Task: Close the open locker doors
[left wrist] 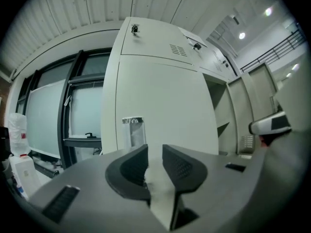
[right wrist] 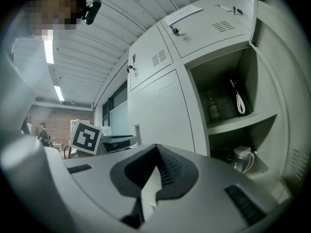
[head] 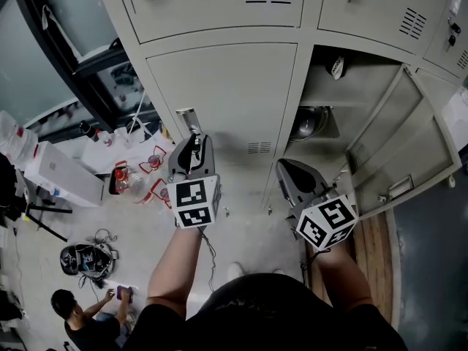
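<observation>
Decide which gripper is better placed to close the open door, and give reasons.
Right. The right gripper sits, jaws shut, beside the open locker, with the open door on its side. The left gripper faces a closed door.

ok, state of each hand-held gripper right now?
Left hand-held gripper: open, jaws a little apart, nothing between them.
Right hand-held gripper: closed, empty.
</observation>
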`<state>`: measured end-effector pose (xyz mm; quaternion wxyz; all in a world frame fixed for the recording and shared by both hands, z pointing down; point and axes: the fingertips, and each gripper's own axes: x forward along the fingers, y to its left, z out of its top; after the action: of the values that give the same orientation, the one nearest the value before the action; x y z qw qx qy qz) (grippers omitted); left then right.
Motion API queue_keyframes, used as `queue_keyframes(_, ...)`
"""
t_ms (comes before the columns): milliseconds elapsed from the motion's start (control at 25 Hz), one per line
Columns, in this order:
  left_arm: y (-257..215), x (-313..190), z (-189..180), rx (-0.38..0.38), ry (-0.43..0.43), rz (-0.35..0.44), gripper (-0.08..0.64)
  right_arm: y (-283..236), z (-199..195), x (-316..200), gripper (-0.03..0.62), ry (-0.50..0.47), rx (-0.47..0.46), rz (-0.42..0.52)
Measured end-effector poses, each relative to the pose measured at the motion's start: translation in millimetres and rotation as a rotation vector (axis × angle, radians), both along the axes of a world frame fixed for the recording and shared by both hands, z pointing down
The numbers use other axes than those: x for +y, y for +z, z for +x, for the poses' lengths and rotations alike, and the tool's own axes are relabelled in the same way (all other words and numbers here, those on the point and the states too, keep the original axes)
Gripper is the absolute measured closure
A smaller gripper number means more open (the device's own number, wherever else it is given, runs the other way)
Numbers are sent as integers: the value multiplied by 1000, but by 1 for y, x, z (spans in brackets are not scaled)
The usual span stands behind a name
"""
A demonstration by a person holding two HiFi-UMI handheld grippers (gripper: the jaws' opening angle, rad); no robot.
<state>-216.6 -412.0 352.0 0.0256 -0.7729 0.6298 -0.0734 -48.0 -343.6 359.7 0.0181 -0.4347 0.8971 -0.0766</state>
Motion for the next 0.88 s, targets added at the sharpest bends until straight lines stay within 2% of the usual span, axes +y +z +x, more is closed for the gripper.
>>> queue_keyframes(120,-1,10,17,9,83,-15,545,-2,5,7,592,21,-2,0)
queue_keyframes(520,-7,58,133,65,571,-27,555,2,50,30,592,130,5,6)
queue_keyframes(680,-7,80,181,62,722,-32,555,3,84,46,592,206,14,6)
queue_keyframes(880,-5,104,234,77,867,-50,555,2,131,69,592,306,22,6)
